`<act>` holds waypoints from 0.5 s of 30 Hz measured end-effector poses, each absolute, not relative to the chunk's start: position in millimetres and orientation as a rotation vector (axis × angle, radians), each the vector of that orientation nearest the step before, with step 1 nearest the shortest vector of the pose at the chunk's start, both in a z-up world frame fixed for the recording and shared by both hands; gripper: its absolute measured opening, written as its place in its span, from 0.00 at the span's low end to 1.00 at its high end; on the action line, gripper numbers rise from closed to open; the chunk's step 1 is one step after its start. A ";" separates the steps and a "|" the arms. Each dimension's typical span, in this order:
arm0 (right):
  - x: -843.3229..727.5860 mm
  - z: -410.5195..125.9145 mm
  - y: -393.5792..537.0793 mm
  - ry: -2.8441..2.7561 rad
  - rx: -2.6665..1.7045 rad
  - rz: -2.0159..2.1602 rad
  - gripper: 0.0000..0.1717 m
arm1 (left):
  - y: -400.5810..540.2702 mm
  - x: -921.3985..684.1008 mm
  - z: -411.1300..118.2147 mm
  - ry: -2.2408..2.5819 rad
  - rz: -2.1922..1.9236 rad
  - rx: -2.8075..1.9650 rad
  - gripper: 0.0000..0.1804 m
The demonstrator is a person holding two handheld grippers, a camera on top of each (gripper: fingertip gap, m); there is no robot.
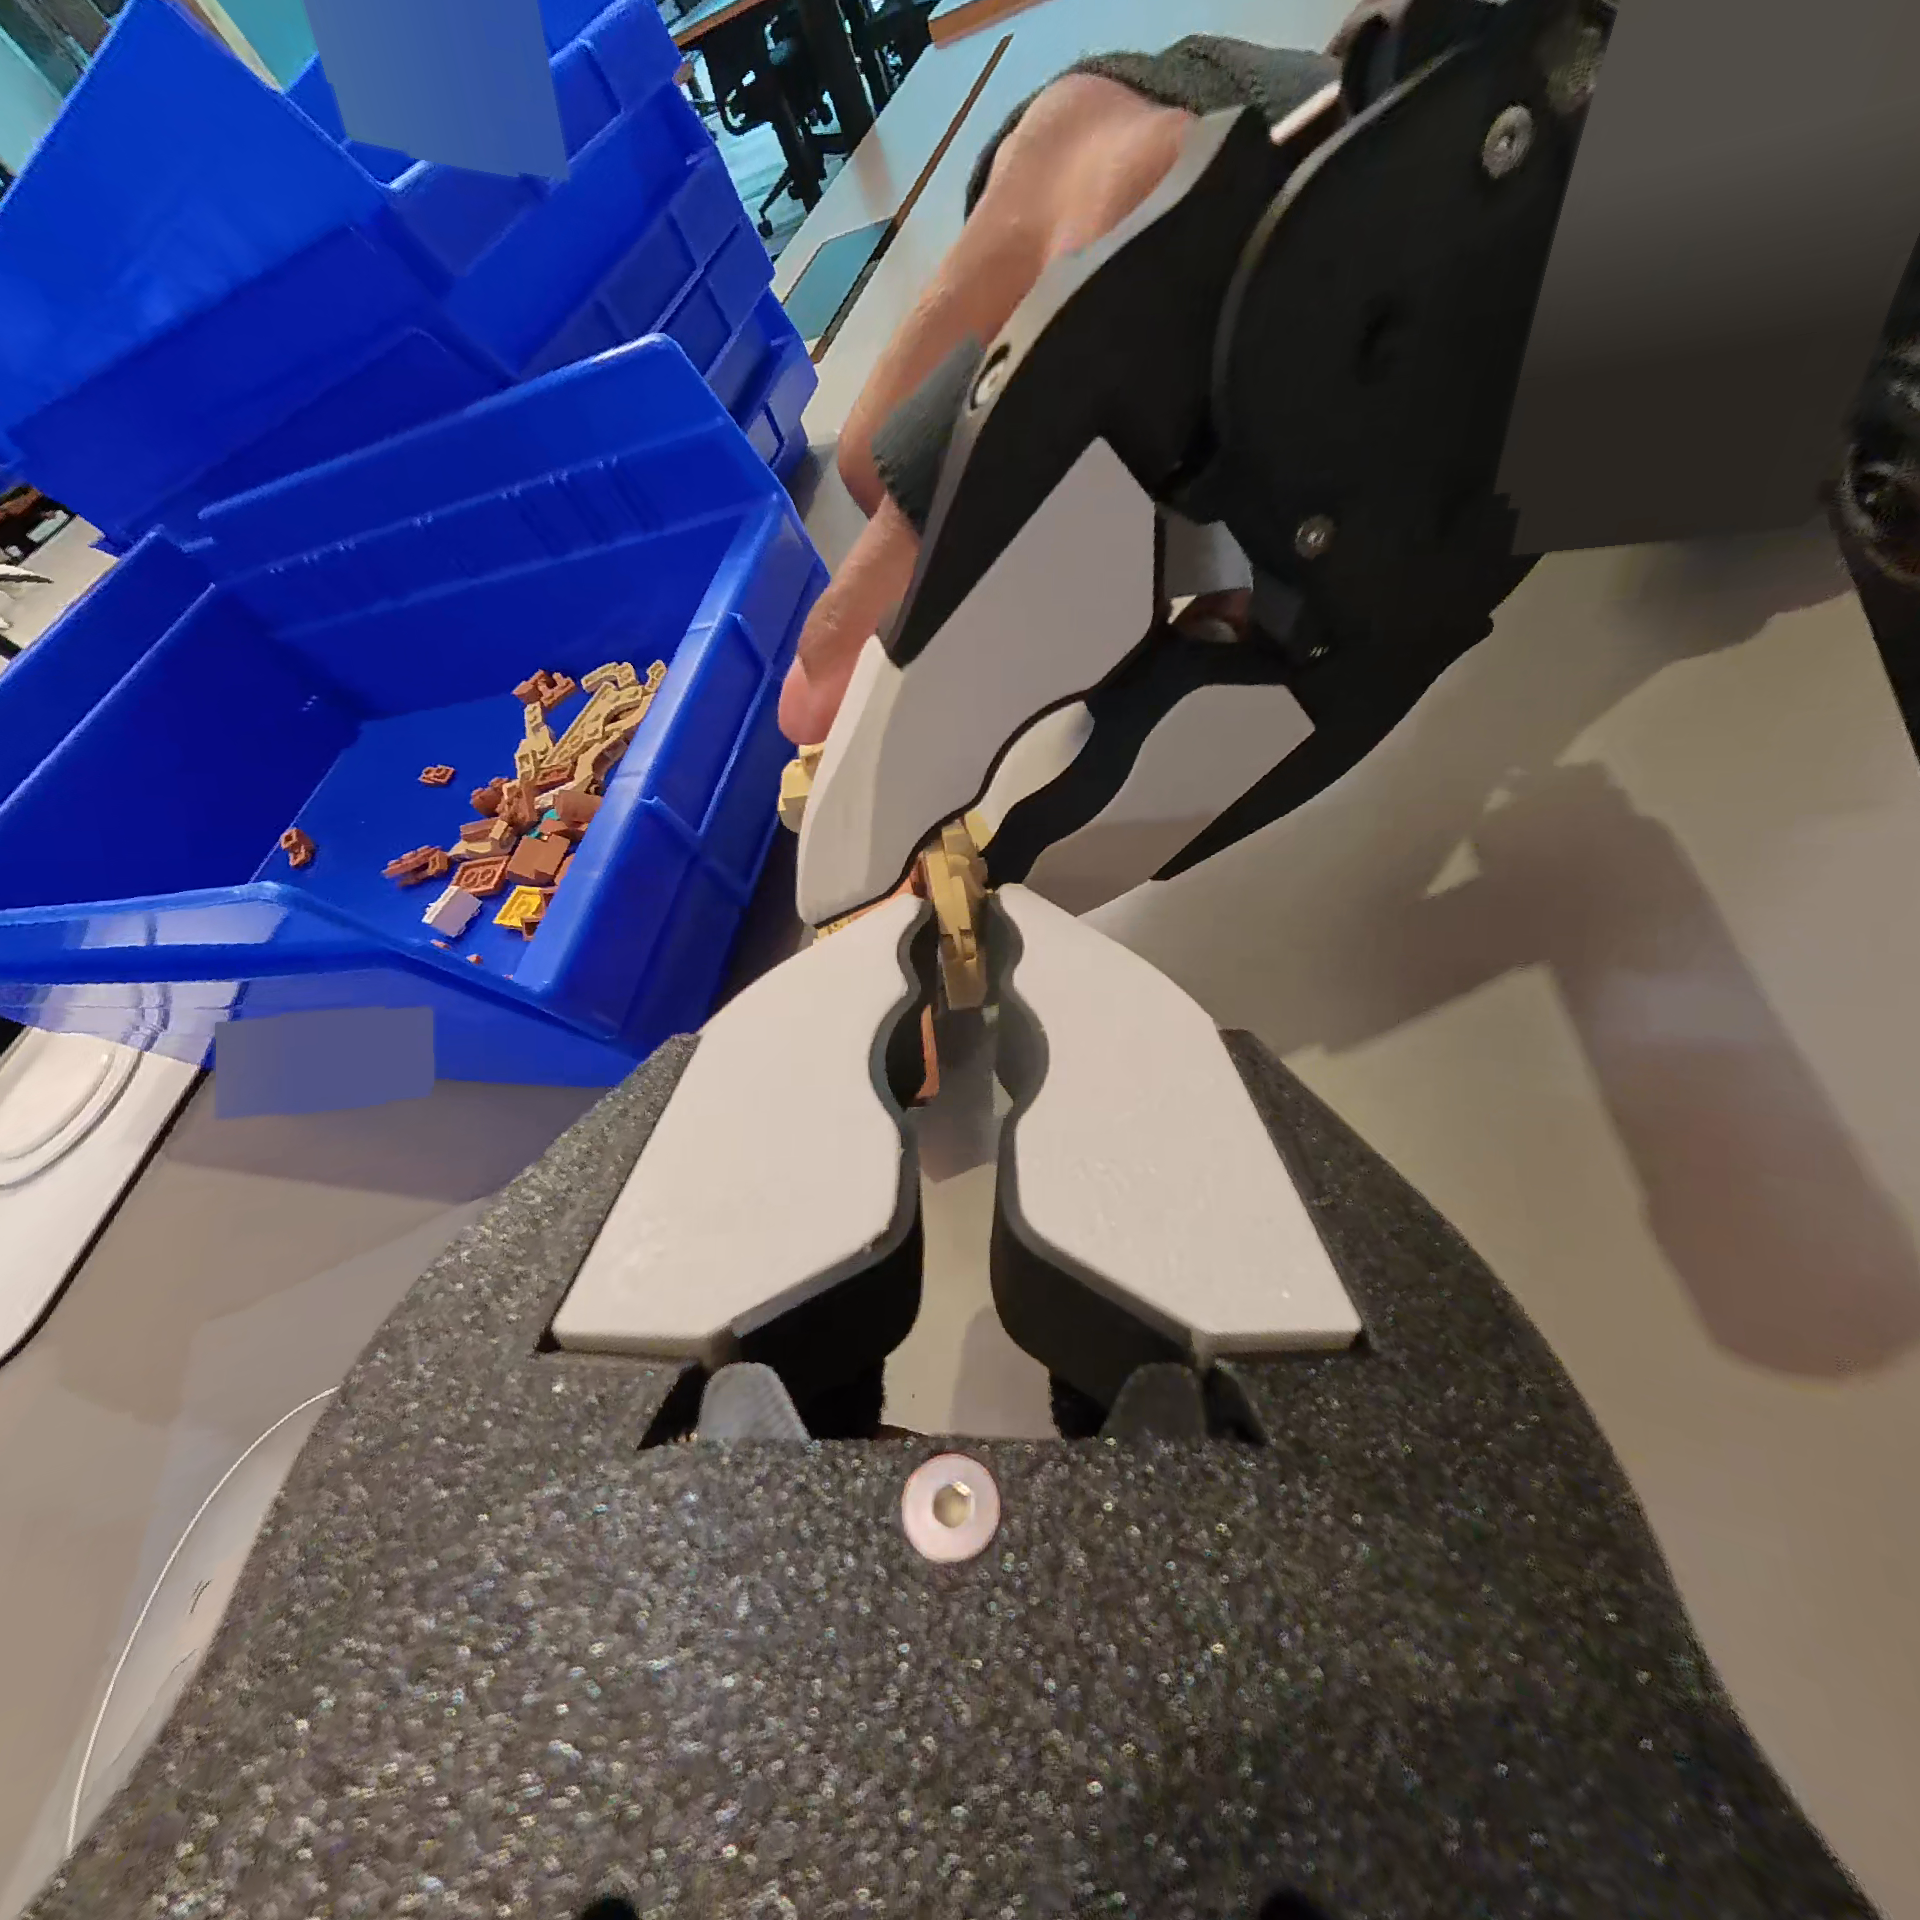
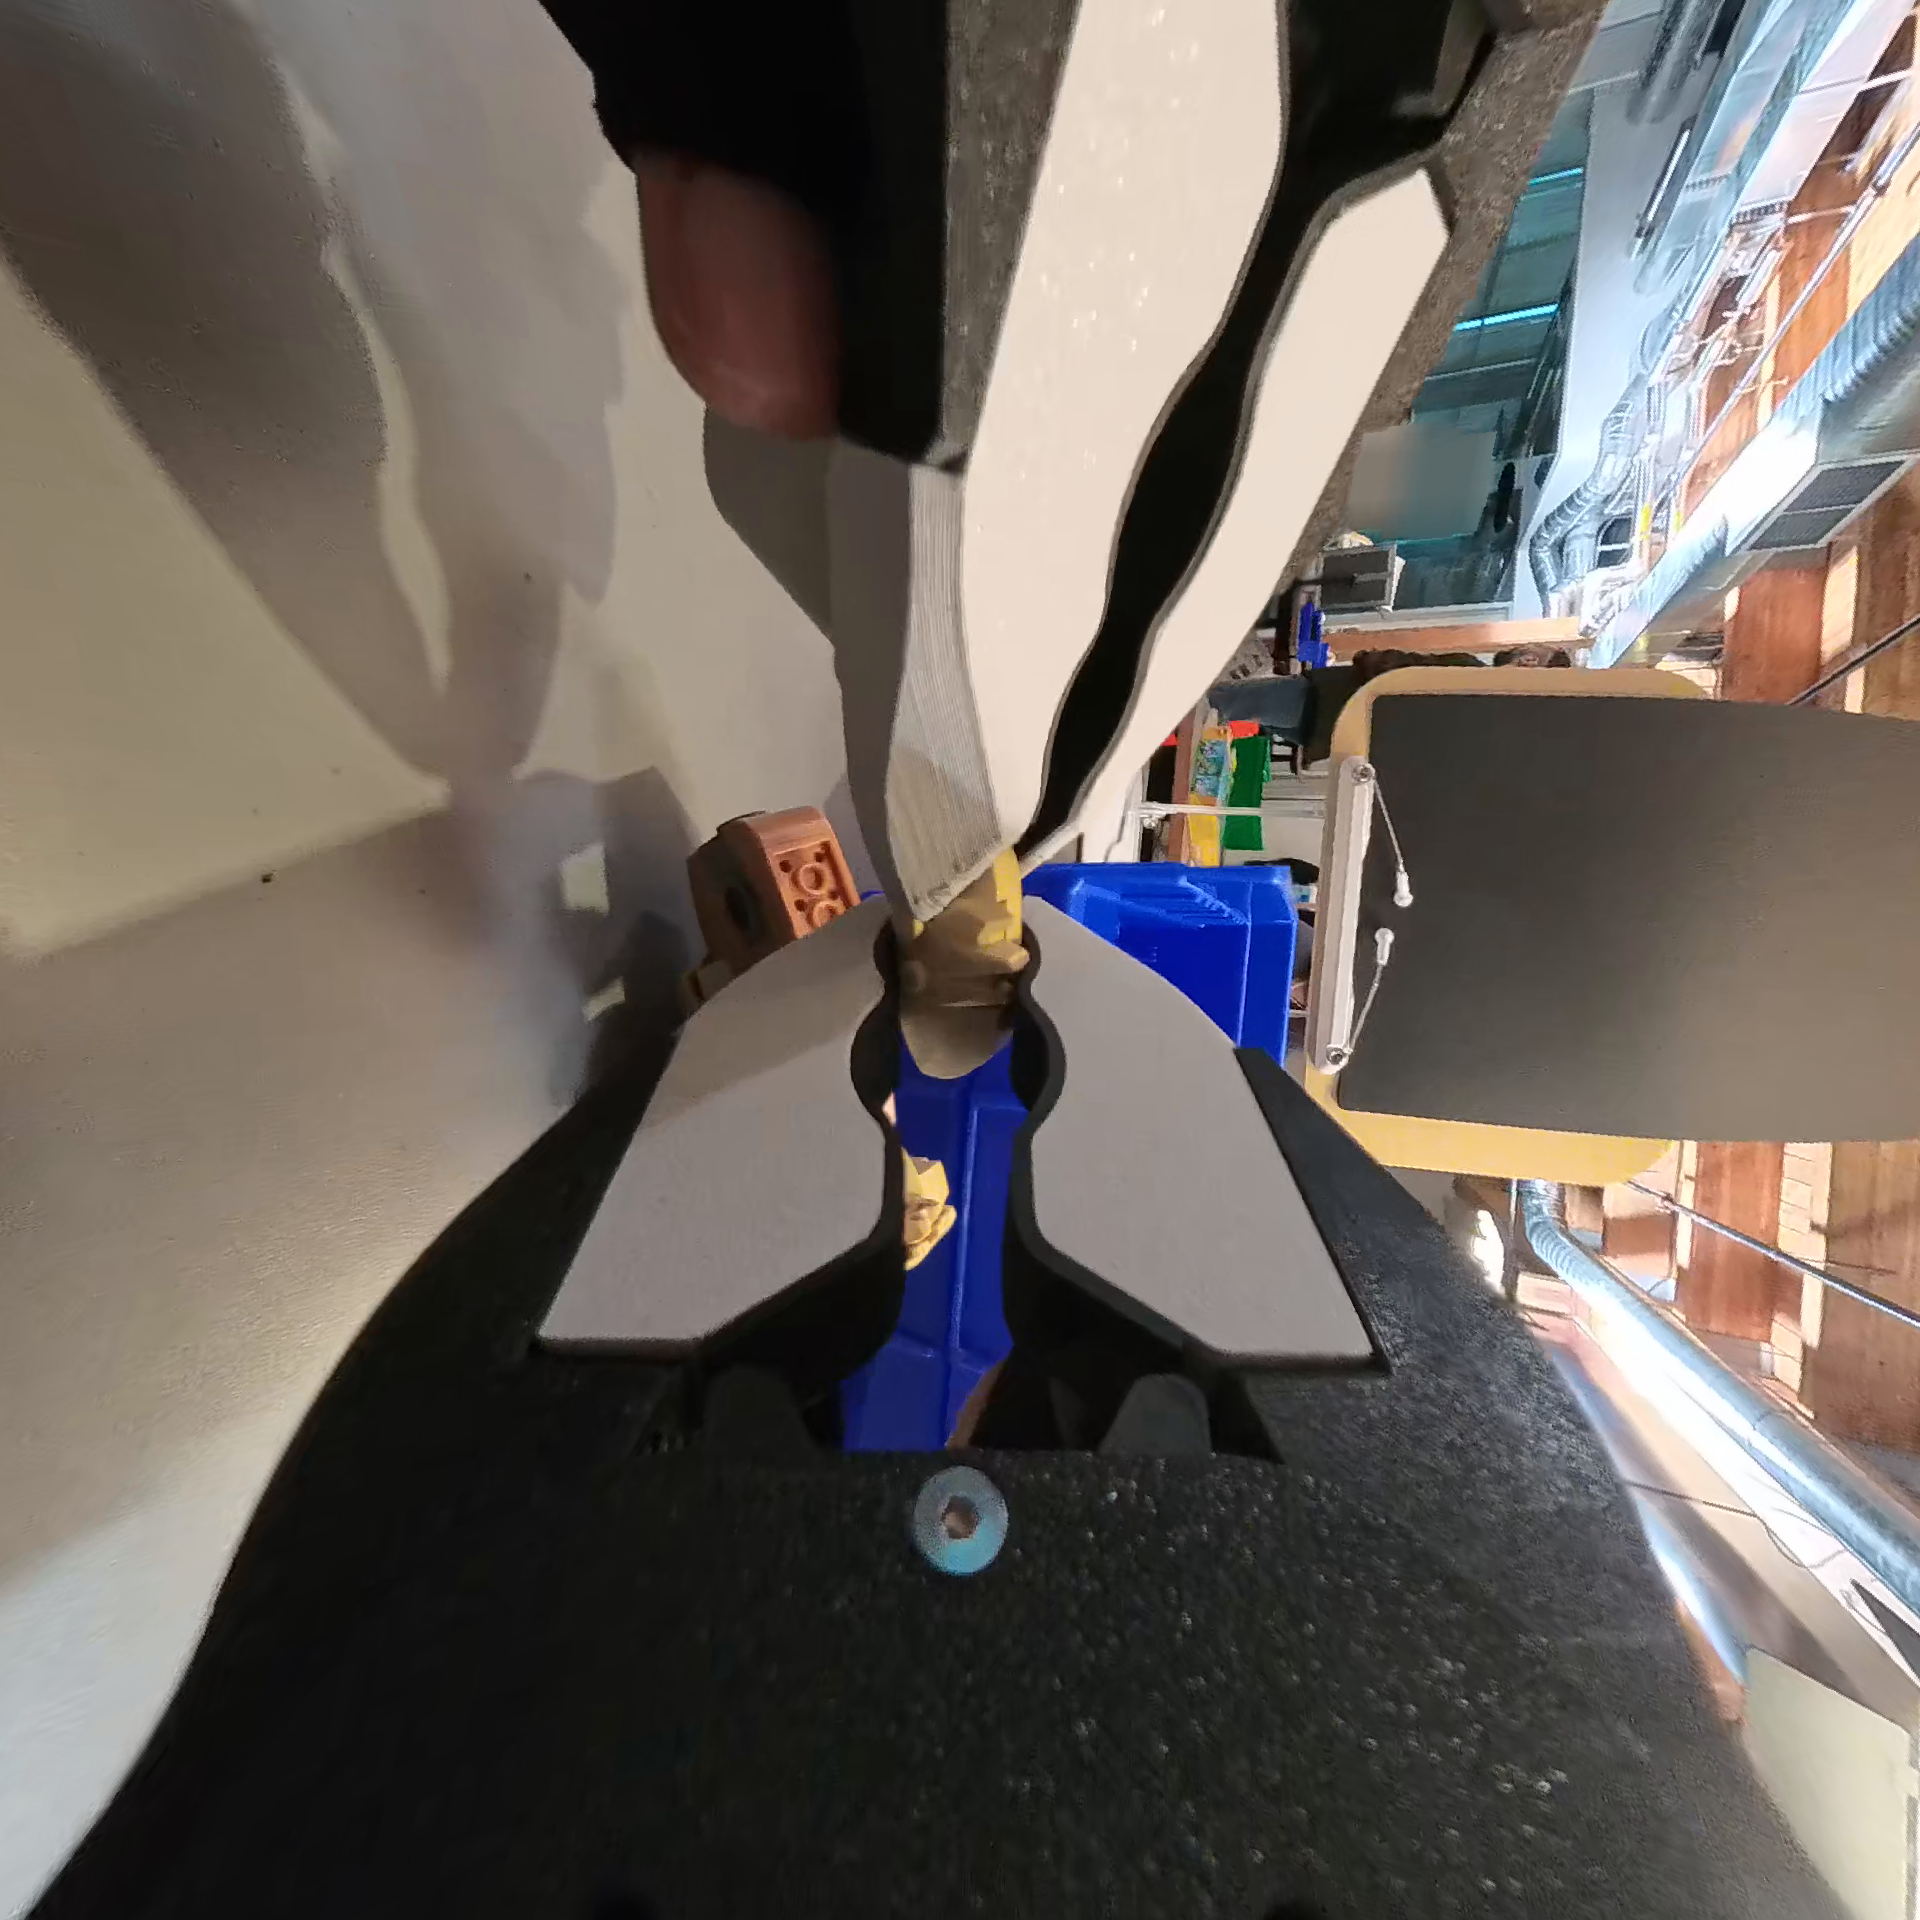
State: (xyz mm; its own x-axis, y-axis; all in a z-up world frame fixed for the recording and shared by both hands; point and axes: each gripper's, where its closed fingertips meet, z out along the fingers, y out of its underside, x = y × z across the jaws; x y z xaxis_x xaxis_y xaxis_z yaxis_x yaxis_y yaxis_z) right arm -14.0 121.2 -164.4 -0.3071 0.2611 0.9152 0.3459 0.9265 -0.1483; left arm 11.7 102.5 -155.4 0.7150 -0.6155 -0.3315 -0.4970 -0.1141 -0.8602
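Gripping one small build of toy bricks from opposite sides, both sets of jaws meet at the same spot above the counter (image 1: 1455, 1039). The tan brick piece (image 1: 961, 925) stands on edge between the left gripper (image 1: 961, 935) fingertips, whose grey pads press on its two faces; a thin reddish-brown plate (image 1: 928, 1049) runs along the piece deeper in the same jaws. The right gripper (image 1: 940, 842) comes in from beyond those fingertips, tilted, its jaws closed on the far end of the tan piece. In the right wrist view the right gripper (image 2: 961, 961) pads clamp the tan part (image 2: 961, 987), and the left gripper's ribbed fingertip (image 2: 935, 831) bears on it from beyond. A reddish-brown studded brick (image 2: 790, 883) juts out just left of the right jaws; whether it is joined to the tan part I cannot tell. A hand (image 1: 935, 416) wraps the right gripper's body. Left of the left jaws sits a blue bin (image 1: 675, 831) holding loose brown and tan bricks (image 1: 530, 821), with further blue bins (image 1: 312, 312) stacked beyond it.
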 end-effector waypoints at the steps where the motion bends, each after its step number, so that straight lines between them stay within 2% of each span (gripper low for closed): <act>1: -14.6 -163.2 122.2 -1.894 -0.445 -0.098 0.09 | 103.1 11.3 -154.3 0.863 -0.144 -1.767 0.05; 15: -18.7 -145.9 129.9 -1.681 -0.302 -0.292 0.09 | 107.6 8.6 -144.5 0.423 -0.769 -1.831 0.05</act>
